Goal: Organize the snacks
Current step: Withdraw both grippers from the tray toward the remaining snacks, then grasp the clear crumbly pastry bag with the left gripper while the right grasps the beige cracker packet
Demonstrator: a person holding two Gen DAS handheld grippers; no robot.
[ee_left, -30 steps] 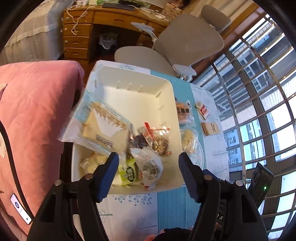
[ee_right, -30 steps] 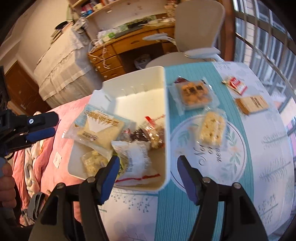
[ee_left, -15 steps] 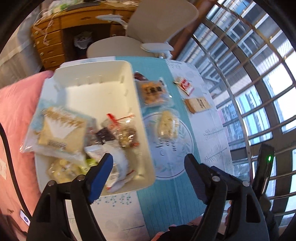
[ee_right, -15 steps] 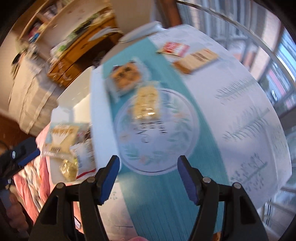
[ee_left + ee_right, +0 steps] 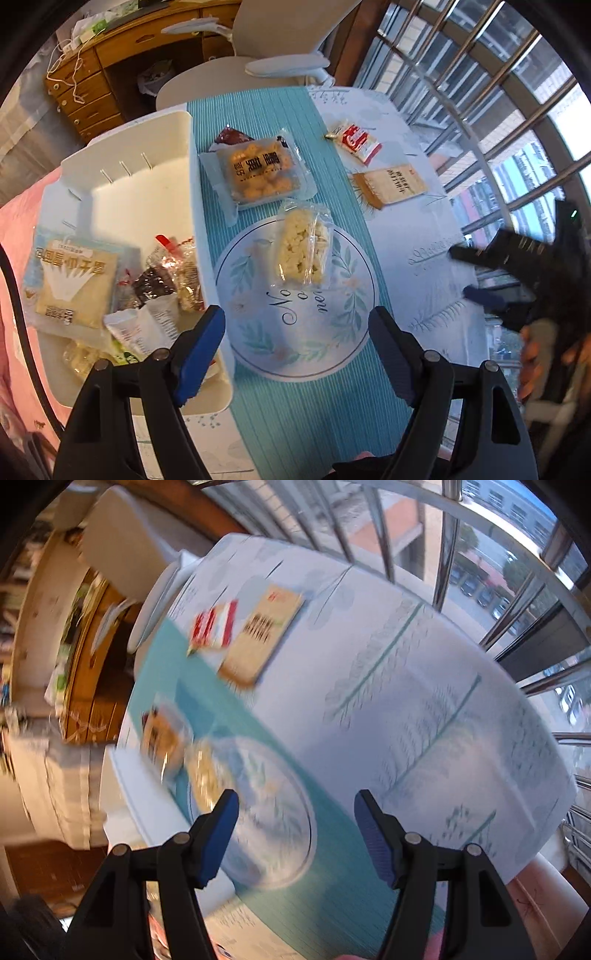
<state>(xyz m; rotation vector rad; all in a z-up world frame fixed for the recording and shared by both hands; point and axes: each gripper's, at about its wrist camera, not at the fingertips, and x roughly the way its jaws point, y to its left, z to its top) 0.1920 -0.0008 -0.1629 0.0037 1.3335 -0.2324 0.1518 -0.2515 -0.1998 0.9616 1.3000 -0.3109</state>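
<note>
On my left, the white bin (image 5: 133,192) already holds several packets; 1 s ago my left gripper (image 5: 295,332) hung over it, and it has since swung right, jaws wide and empty, toward the 4 snacks left on the table (image 5: 424,229). I judge the puffed-rice packet (image 5: 303,247) next: it lies on the printed ring, long axis running away from me, tilted slightly right. My right gripper (image 5: 295,827), equally spread and empty, has swept right, blurred.
</note>
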